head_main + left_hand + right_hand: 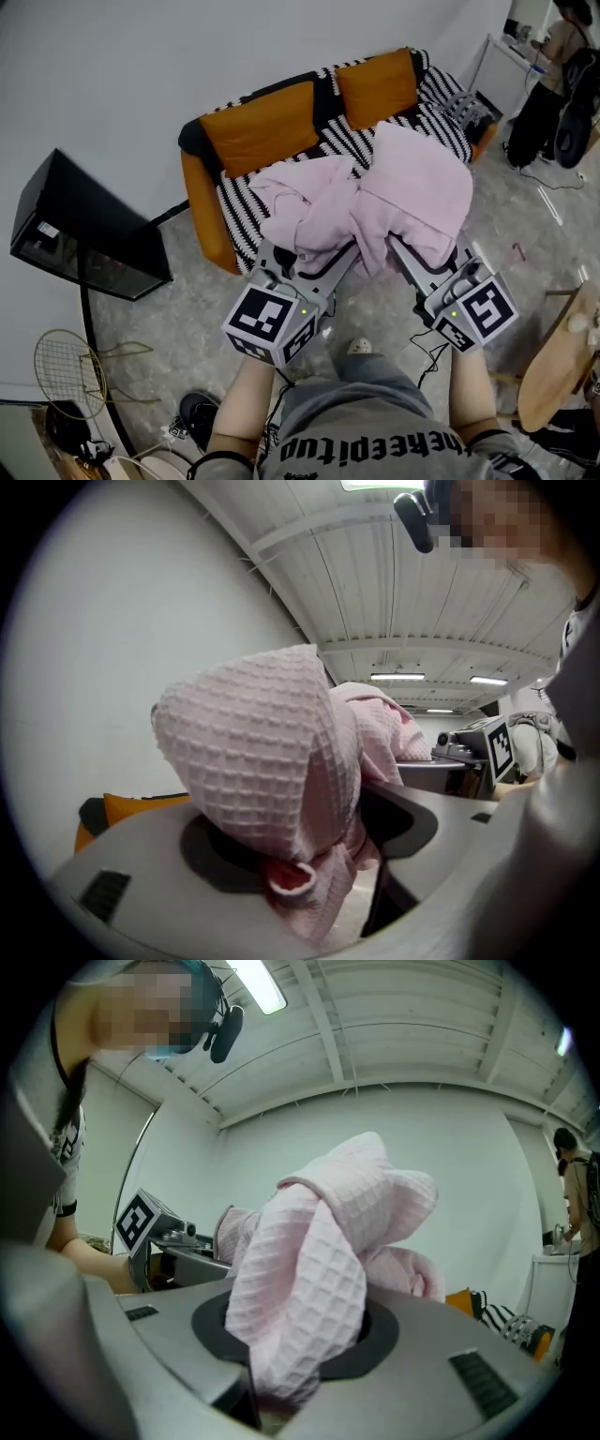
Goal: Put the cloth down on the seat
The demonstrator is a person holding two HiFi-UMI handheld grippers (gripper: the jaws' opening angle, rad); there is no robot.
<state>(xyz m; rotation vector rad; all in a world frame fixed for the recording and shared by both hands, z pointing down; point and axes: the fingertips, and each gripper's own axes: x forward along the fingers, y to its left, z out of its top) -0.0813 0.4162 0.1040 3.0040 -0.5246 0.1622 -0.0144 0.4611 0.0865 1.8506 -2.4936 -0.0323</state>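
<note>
Pink cloth: bunched and lifted above the front edge of the sofa, not yet resting on its striped seat. Left gripper pinches one gathered fold. Right gripper grips a thick wad, its jaws kept fairly wide by fabric. The two-point hold probably keeps the cloth spread for laying flat.

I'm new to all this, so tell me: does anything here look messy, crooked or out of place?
Only the pink cloth: it is a crumpled heap, gripped by the left gripper and right gripper over the striped sofa seat, not spread flat. Nothing looks spilled or broken.
</note>
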